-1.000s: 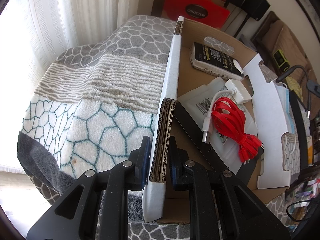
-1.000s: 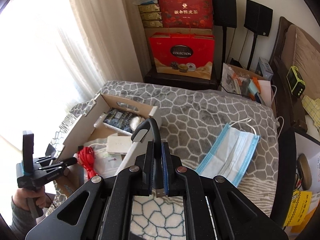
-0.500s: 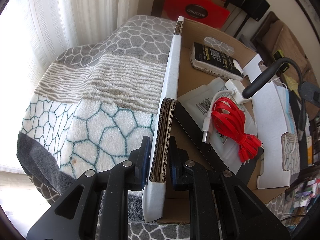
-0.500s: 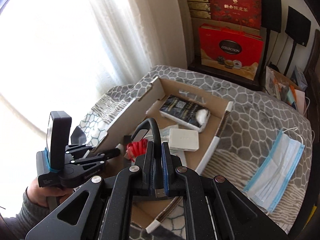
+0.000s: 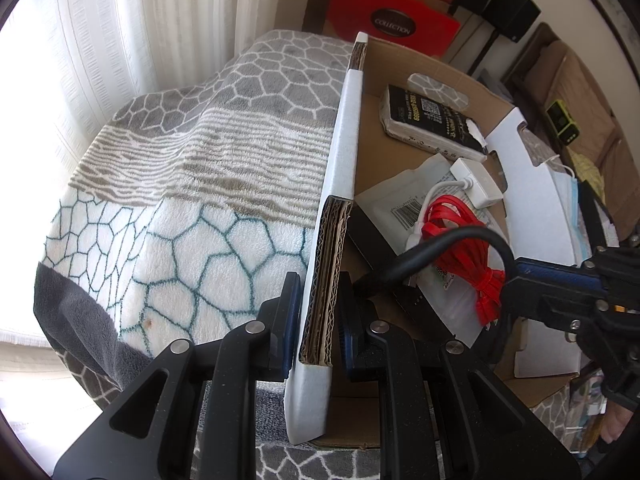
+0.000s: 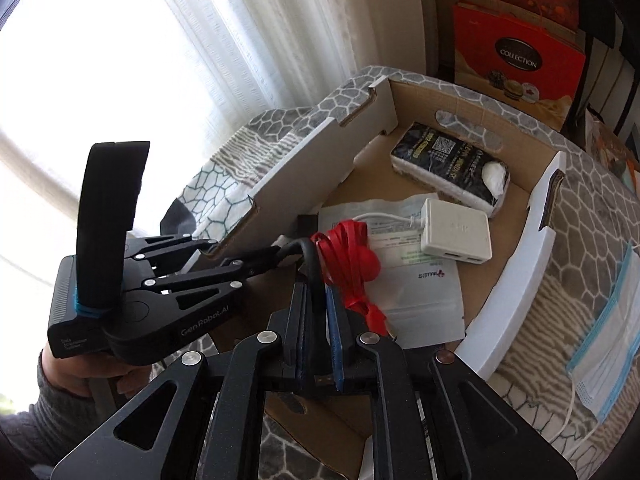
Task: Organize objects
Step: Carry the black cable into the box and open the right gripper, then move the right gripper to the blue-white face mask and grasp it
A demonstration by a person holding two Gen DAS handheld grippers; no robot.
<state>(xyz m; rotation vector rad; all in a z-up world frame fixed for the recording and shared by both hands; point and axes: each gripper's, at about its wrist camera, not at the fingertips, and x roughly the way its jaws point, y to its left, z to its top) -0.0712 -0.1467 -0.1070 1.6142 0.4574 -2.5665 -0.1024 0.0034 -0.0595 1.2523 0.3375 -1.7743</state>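
Observation:
My left gripper (image 5: 318, 292) is shut on the near wall of the open cardboard box (image 5: 344, 140) and holds it upright. My right gripper (image 6: 316, 292) hangs over the box's near end with a black flexible stalk (image 6: 314, 264) between its pads. Its jaws are opening and the stalk still sits in them. In the left wrist view the stalk (image 5: 452, 240) arches from the right gripper (image 5: 516, 276) down to just beside my left gripper's inner finger. Under it lie a red cable bundle (image 6: 348, 256), a white charger (image 6: 456, 232), a white pouch (image 6: 420, 292) and a black pack (image 6: 448, 160).
The box rests on a patterned grey and white blanket (image 5: 200, 184). A blue face mask (image 6: 600, 328) lies on the blanket right of the box. Red gift bags (image 6: 516, 52) stand behind, curtains to the left. A person's hand (image 6: 80, 368) grips the left tool.
The right gripper has swung from above the blanket to over the box and come lower, carrying the black stalk. The stalk's tip now reaches beside the left gripper, which has not moved.

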